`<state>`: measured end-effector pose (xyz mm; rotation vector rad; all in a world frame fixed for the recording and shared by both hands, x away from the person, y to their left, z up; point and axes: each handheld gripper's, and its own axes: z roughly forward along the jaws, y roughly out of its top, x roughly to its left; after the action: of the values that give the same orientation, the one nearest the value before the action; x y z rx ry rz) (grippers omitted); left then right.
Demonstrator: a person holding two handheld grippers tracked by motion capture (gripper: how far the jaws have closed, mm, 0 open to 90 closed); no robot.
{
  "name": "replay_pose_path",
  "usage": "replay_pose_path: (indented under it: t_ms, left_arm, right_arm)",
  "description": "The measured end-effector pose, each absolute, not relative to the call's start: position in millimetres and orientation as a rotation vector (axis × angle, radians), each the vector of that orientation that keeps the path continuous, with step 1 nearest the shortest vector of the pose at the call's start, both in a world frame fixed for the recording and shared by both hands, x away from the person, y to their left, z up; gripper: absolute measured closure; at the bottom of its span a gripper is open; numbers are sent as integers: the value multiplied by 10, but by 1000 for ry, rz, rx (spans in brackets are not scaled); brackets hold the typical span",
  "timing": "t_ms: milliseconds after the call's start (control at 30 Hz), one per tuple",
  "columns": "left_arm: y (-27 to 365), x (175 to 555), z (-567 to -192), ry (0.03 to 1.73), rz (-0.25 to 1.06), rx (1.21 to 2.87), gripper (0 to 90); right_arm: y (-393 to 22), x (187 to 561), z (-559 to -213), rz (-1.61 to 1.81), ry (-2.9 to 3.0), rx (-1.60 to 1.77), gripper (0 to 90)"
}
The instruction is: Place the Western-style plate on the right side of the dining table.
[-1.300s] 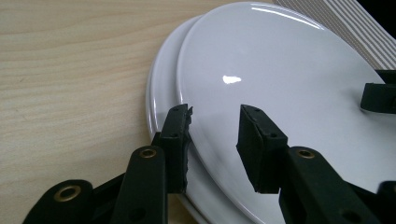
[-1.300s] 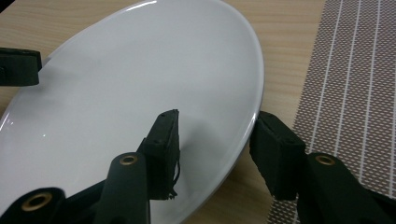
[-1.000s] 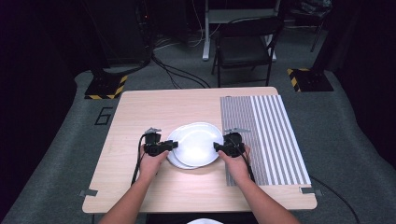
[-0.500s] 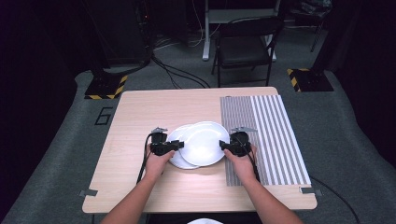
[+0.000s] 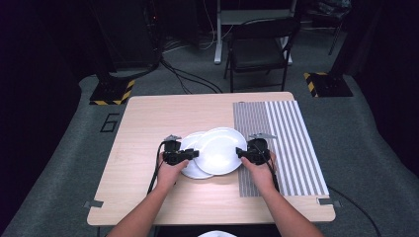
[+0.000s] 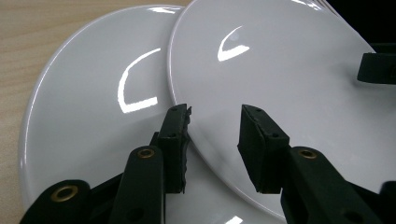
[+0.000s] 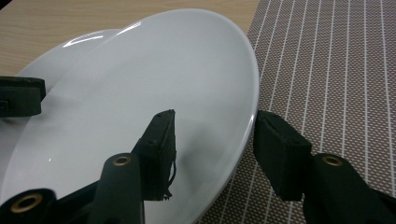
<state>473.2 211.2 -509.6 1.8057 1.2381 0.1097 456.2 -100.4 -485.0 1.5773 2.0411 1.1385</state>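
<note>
**A:** What do my grippers have right now?

**B:** From where I'm driving, my left gripper (image 6: pixel 212 128) has its jaws parted, one over and one under the near rim of the upper plate (image 6: pixel 280 79). There is a visible gap, so I judge it is not pinching. My right gripper (image 7: pixel 212 140) straddles the opposite rim the same way, one jaw above the plate's face, the other below its edge, also apart.

**A:** So where is that plate?

**B:** In the high view the upper plate (image 5: pixel 220 149) lies between both grippers, overlapping a lower plate (image 5: pixel 190 168) that sits on the wooden surface (image 5: pixel 148 123). Its right edge hangs over the striped mat (image 5: pixel 286 143).

**A:** Why hold it from both sides?

**B:** My guess is that two opposing grips keep a slick, shallow plate level while I slide or lift it off the one beneath. A single grip would let it tilt.

**A:** Is it raised?

**B:** The right gripper view suggests its mat-side rim is tilted up, but I cannot tell for sure.
</note>
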Motion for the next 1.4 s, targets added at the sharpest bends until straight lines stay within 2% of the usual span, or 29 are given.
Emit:
replay_pose_path:
  t_ms: [333,767,1400]
  left_arm:
    - [2084,4709,-5095,1237,122,1811,622]
    - [1969,4697,-5115,1211,111,1826,610]
    - [1961,4661,-5044,1199,133,1773,611]
  right_arm:
    - [-960,4330,-4891,1125,2087,1550,477]
    - [-1056,4294,-4837,1106,2040,1530,536]
    - [-1161,4279,-4982,1216,1986,1641,542]
